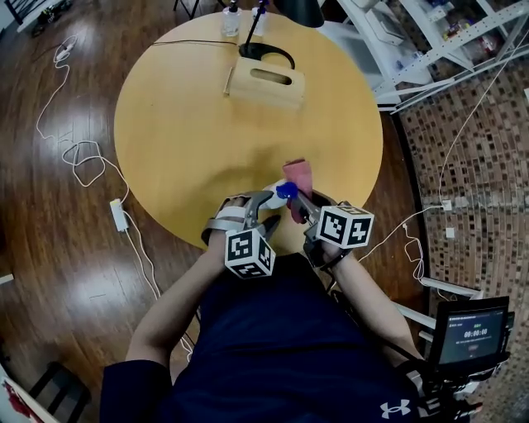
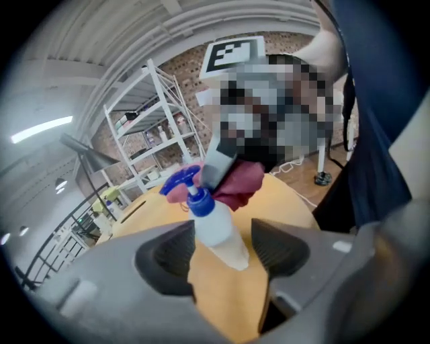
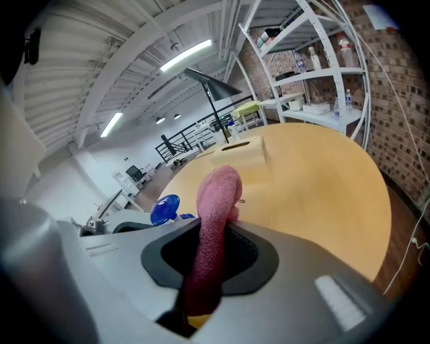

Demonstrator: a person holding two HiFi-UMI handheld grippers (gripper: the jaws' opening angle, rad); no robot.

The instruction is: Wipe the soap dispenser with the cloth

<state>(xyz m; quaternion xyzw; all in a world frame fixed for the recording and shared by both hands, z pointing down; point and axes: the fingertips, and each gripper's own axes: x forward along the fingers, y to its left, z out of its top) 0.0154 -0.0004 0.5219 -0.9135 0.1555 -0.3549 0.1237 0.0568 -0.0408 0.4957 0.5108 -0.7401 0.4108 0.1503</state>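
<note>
A white soap dispenser [image 1: 273, 199] with a blue pump top lies tilted over the near edge of the round yellow table [image 1: 182, 124]. In the left gripper view the dispenser [image 2: 218, 232] sits between my left gripper's [image 2: 222, 250] jaws. It is against the left pad, and a strip of table shows before the right pad. My left gripper [image 1: 261, 210] is open around it. My right gripper [image 1: 302, 206] is shut on a pink cloth [image 1: 298, 176]. The cloth [image 3: 216, 201] sticks up from the jaws [image 3: 209, 263], just right of the blue pump [image 3: 164, 209].
A wooden box with a handle slot [image 1: 266, 83] stands at the table's far side, beside a black lamp base [image 1: 266, 54] and small bottles [image 1: 231, 20]. White cables [image 1: 78, 157] trail on the floor at left. A white shelf unit [image 1: 438, 41] stands at right.
</note>
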